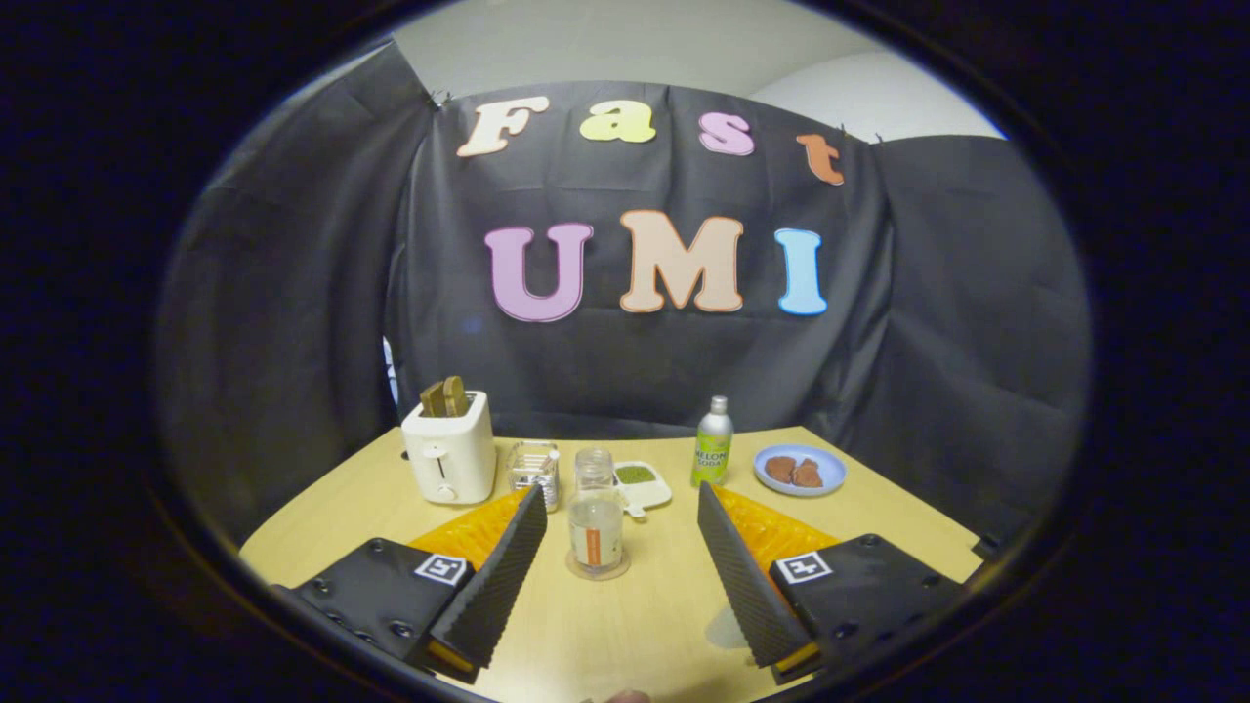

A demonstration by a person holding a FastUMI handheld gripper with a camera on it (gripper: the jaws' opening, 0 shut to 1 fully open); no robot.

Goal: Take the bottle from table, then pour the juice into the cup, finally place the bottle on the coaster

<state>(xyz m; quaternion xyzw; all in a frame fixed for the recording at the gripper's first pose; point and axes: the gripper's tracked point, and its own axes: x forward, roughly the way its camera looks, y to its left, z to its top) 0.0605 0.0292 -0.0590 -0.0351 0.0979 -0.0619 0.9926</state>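
A clear bottle (596, 522) with an orange label stands upright on a round coaster (598, 569) on the wooden table (625, 625). It sits between my two fingers, closer to the left one, and touches neither. My gripper (620, 493) is open wide with nothing held. A clear glass cup (534, 472) stands just behind the left fingertip, left of the bottle.
A white toaster (450, 457) with bread in it stands at the back left. Behind the bottle are a small white dish (641, 482) of green stuff, a green soda bottle (713, 444), and a blue plate (800, 470) with brown pieces at the back right.
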